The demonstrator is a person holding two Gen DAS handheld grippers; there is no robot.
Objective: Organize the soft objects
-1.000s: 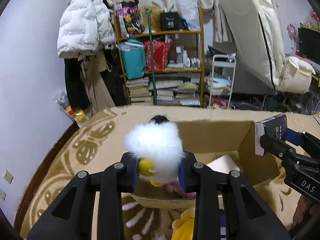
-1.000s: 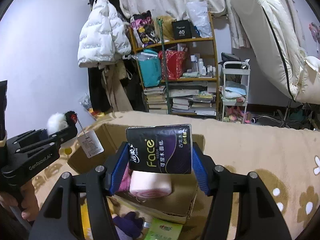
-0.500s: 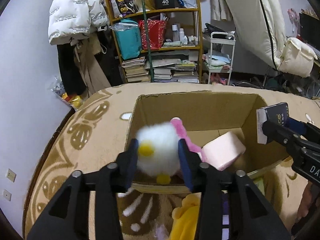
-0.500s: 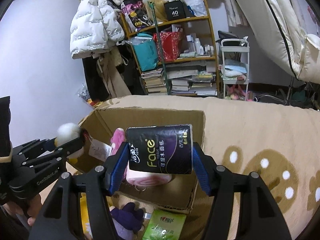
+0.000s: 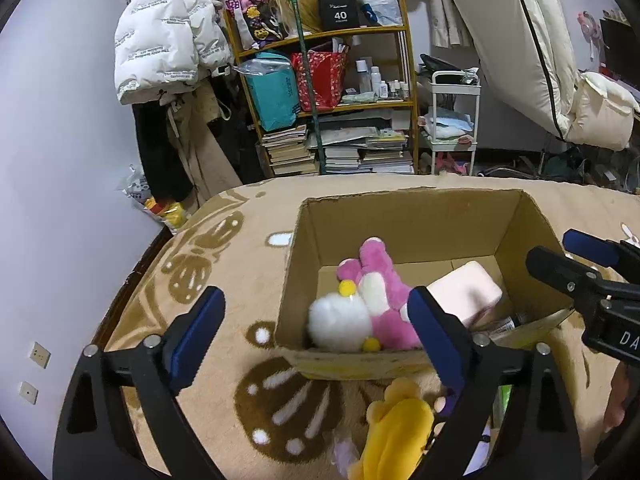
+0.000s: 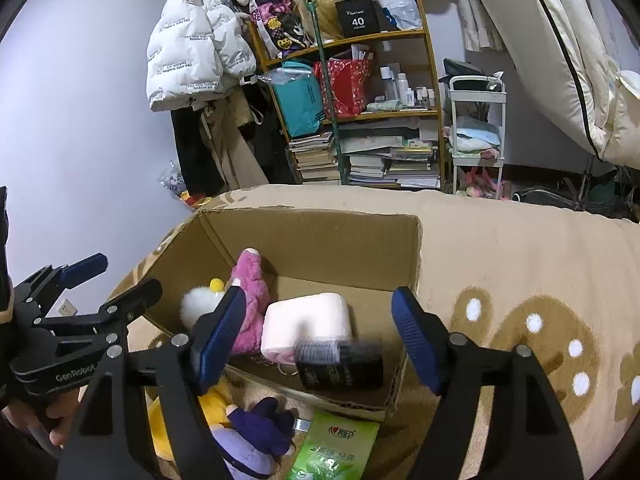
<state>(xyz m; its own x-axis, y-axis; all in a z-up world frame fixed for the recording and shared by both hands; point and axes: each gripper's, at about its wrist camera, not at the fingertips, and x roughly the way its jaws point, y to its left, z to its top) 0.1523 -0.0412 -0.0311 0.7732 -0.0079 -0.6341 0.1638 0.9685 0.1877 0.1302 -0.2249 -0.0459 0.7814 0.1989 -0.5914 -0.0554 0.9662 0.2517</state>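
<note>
Both tongs were spread wide and held nothing. The left tongs [image 5: 316, 322] hung over the near wall of the cardboard box [image 5: 408, 220], where the white fluffy toy [image 5: 340, 322] lay against a pink plush [image 5: 384, 288]. Under the right tongs [image 6: 320, 334], the black tissue pack [image 6: 340, 366] appeared blurred beside a pink roll [image 6: 308, 320].

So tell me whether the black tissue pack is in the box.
In: black tissue pack lies blurred inside the cardboard box, below the open right gripper.
</note>
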